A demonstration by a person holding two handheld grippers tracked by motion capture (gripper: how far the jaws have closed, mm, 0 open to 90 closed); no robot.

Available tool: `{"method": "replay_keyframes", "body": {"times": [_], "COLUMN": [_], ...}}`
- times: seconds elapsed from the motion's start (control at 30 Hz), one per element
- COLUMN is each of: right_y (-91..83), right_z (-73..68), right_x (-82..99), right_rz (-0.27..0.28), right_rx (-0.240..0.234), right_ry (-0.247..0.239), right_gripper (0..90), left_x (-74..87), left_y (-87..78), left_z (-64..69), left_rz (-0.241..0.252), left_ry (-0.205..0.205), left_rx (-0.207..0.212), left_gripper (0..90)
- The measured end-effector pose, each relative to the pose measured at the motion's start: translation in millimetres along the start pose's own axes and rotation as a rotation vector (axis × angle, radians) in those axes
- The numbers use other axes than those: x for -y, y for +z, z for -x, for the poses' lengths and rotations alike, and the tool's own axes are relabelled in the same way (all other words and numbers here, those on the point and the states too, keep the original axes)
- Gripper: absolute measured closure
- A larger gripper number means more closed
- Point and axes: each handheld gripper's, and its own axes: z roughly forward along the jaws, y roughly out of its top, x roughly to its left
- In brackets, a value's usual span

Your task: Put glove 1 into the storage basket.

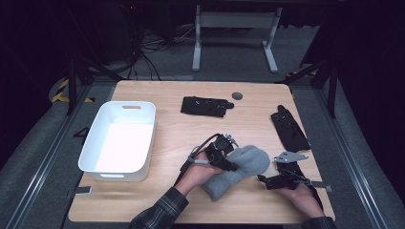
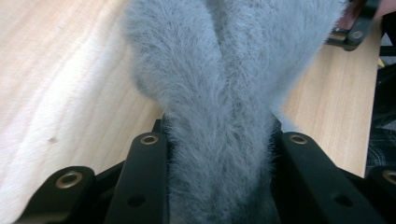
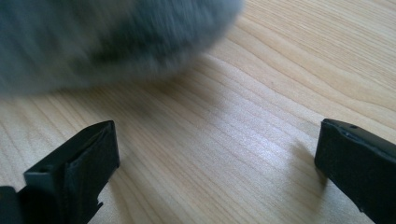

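A grey fuzzy mitten (image 1: 243, 169) lies on the wooden table (image 1: 181, 138) near its front edge. My left gripper (image 1: 228, 160) is shut on it from the left; in the left gripper view the grey pile (image 2: 224, 93) bulges up between both black jaws of the gripper (image 2: 223, 139). My right gripper (image 1: 267, 180) sits low on the table just right of the mitten, open. Between its wide-set jaws (image 3: 217, 135) there is bare wood, and the blurred mitten (image 3: 102, 37) lies beyond them at the upper left.
A white plastic tub (image 1: 149, 138) stands at the left of the table. A black glove (image 1: 205, 106) lies at the back centre and another black glove (image 1: 289, 128) at the right. A round grey cap (image 1: 237, 96) sits near the far edge.
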Motion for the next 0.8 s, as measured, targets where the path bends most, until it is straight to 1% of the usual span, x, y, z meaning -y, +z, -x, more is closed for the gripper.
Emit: {"method": "replay_keyframes", "body": {"times": [0.27,0.3,0.37,0.4,0.43,0.53,0.6,0.63,0.67,0.7,0.73,0.8], "right_y": [-0.6,-0.7,-0.7,-0.6,-0.6,-0.6,-0.6,-0.6,-0.6,-0.6,-0.6,-0.6], "right_z": [-0.4,-0.4,-0.4,-0.4,-0.4,-0.4,-0.4,-0.4,-0.4,-0.4,-0.4,-0.4], "right_x": [0.6,0.5,0.5,0.6,0.5,0.5,0.5,0.5,0.5,0.5,0.5,0.5], "right_rz": [0.001,0.0,0.0,0.001,0.001,0.001,0.0,0.001,0.001,0.001,0.001,0.001], "right_rx": [-0.003,-0.001,-0.001,-0.003,-0.002,-0.002,-0.001,-0.001,-0.002,-0.001,-0.003,-0.001], "right_ry": [0.0,0.001,0.001,0.001,0.001,0.001,0.001,0.001,0.001,0.001,0.002,0.001], "right_gripper": [0.1,0.1,0.1,0.1,0.1,0.1,0.1,0.1,0.1,0.1,0.1,0.1], "left_x": [2.8,3.4,4.1,4.8,5.8,10.2,12.7,14.1,15.1,15.1,16.6,18.0], "left_y": [-27.8,-32.3,-39.4,-45.0,-50.9,-66.7,-75.5,-82.5,-89.1,-89.1,-97.9,-105.7], "left_z": [-3.7,-4.6,-5.9,-6.6,-7.4,-9.7,-11.0,-12.6,-14.6,-14.6,-17.1,-19.9], "left_rz": [0.037,0.047,0.057,0.069,0.082,0.109,0.127,0.136,0.149,0.149,0.17,0.187], "left_ry": [0.019,0.013,0.014,0.014,0.007,-0.004,-0.015,-0.017,-0.023,-0.023,-0.035,-0.046], "left_rx": [-0.014,-0.011,-0.019,-0.03,-0.034,-0.028,-0.04,-0.05,-0.053,-0.053,-0.056,-0.063], "left_gripper": [67.2,67.2,67.2,67.2,67.2,67.1,67.1,67.1,67.0,67.1,67.0,67.0]}}
